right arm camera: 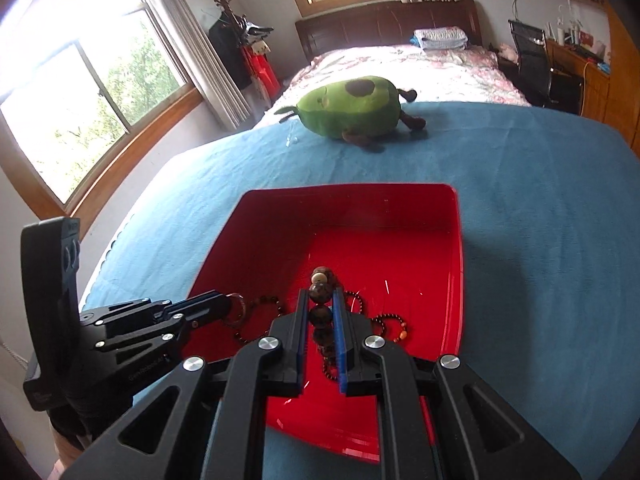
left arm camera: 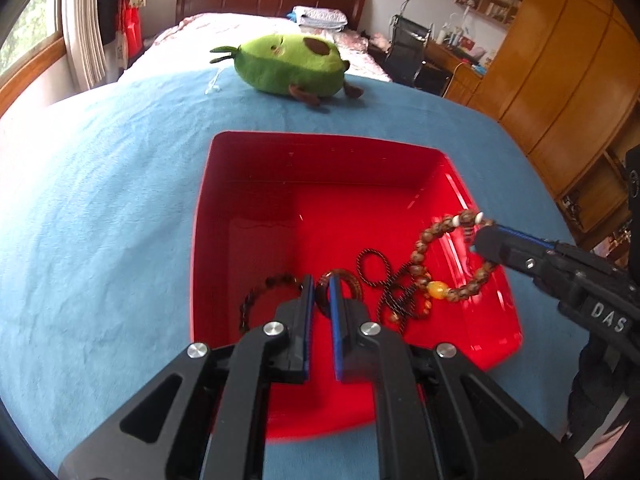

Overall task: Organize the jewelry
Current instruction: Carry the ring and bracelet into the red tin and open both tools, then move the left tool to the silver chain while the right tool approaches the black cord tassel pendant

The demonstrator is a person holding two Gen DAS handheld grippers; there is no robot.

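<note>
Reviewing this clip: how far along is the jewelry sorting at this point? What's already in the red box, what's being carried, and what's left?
Done: a dark bead bracelet and a black cord bracelet already lie in the red box. In hand: the right gripper is shut on a large brown bead bracelet over the box; the left gripper pinches a dark brown ring. Left: releasing both. No jewelry shows on the blue blanket.

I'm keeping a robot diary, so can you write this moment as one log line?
left gripper: shut on brown ring | right gripper: shut on beaded bracelet | both over red tray | other bracelets inside
</note>
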